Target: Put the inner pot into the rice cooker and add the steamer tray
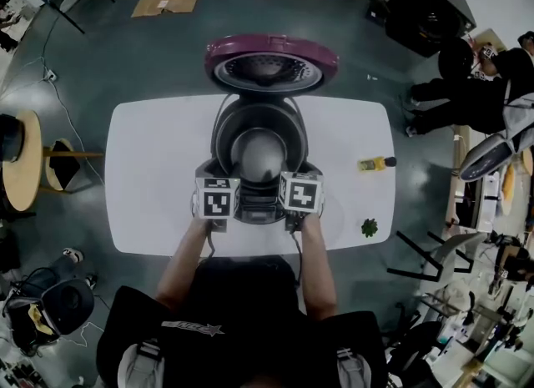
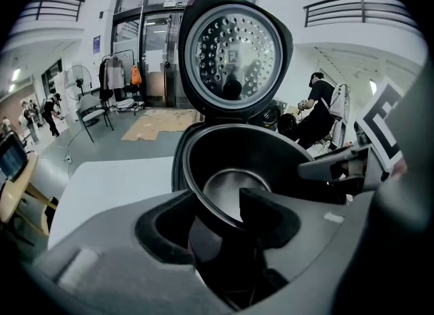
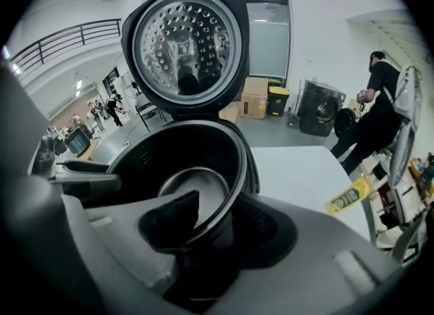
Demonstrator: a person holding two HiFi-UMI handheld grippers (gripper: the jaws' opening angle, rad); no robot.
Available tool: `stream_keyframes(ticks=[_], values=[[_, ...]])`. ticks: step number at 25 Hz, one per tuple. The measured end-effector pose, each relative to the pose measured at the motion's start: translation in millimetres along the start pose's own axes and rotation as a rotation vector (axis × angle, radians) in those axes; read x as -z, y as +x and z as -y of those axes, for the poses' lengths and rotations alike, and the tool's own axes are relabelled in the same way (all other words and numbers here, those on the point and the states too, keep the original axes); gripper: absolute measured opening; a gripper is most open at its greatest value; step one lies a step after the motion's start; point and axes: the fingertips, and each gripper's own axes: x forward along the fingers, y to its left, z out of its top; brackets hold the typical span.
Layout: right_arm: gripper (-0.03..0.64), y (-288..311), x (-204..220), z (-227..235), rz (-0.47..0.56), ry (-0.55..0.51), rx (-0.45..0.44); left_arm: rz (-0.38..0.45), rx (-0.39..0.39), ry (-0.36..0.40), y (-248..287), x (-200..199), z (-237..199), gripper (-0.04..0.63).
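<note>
The rice cooker (image 1: 224,128) stands on the white table (image 1: 158,169) with its purple-topped lid (image 1: 271,61) swung up and back. The dark inner pot (image 1: 259,154) with a silvery bottom sits inside it. My left gripper (image 1: 224,179) and right gripper (image 1: 294,176) are at the pot's near rim, one on each side. In the left gripper view the pot (image 2: 230,185) has its rim running between the spread jaws of the left gripper (image 2: 217,222). The right gripper (image 3: 217,229) straddles the rim of the pot (image 3: 196,181) the same way. Both stand open. No steamer tray is in view.
A yellow bottle (image 1: 375,163) lies on the table's right part, with a small green thing (image 1: 369,228) nearer the front edge. A round wooden side table (image 1: 21,161) stands to the left. People and equipment fill the right side of the room.
</note>
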Motion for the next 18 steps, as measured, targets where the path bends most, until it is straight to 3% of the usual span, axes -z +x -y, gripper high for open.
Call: stream_keyframes(ticks=[18], values=[[0.215,-4.3,9.4,-4.9,0.013,-0.017,-0.025,0.033,-0.045,0.03,-7.2,4.1,-17.4,0.225]])
